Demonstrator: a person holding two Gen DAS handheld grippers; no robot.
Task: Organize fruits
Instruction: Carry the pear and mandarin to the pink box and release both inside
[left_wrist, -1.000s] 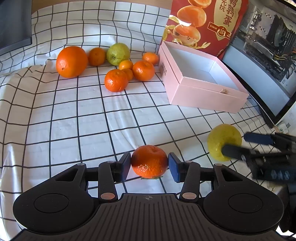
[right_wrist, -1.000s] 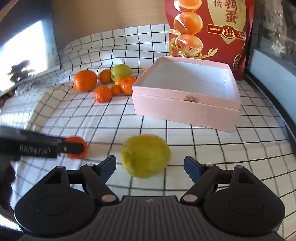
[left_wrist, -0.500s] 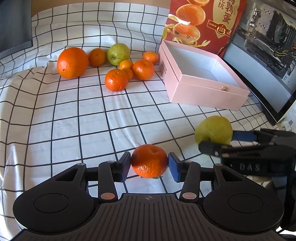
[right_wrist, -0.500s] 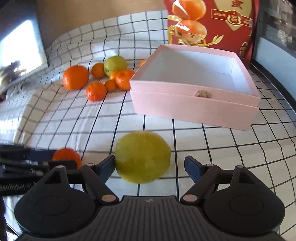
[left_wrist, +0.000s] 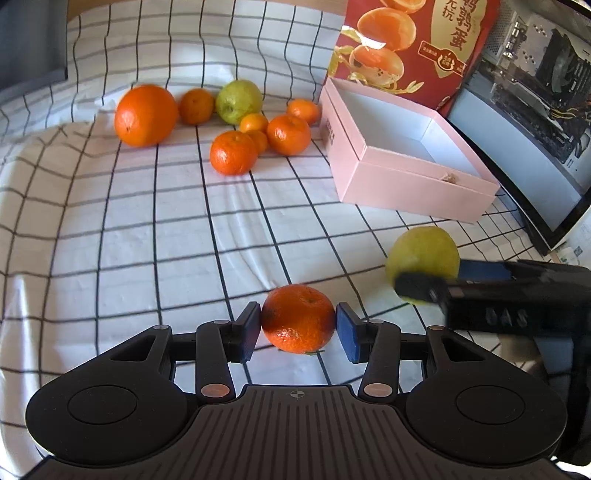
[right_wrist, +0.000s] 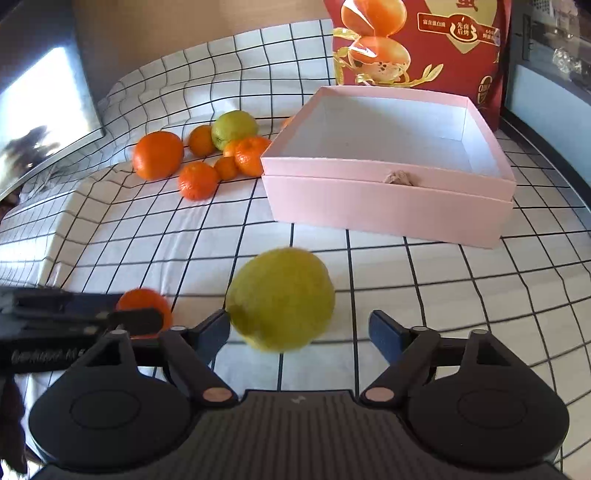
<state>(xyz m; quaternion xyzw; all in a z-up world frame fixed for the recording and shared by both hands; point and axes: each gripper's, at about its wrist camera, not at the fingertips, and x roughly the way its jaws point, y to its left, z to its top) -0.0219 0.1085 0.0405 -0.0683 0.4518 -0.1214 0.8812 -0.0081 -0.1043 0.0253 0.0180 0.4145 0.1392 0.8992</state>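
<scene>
My left gripper (left_wrist: 298, 326) is shut on a small orange mandarin (left_wrist: 298, 317), with a pad on each side, low over the checked cloth. My right gripper (right_wrist: 301, 328) stands open around a yellow-green fruit (right_wrist: 280, 299). The fruit is blurred and lies against the left finger, with a gap to the right one. In the left wrist view this fruit (left_wrist: 423, 254) and the right gripper (left_wrist: 443, 277) are at the right. The open pink box (right_wrist: 388, 206) lies beyond it with nothing inside. At the far left is a pile of oranges (left_wrist: 146, 114), mandarins (left_wrist: 232, 153) and a green fruit (left_wrist: 238, 101).
A red snack bag (left_wrist: 413, 44) stands behind the pink box (left_wrist: 406, 184). A monitor (left_wrist: 535, 110) runs along the right edge. A dark screen (right_wrist: 37, 110) leans at the far left. The cloth (left_wrist: 147, 240) between the pile and my grippers is wrinkled.
The right gripper has come closer to the pink box, with the yellow-green fruit still between its fingers. The left gripper and its mandarin have not moved.
</scene>
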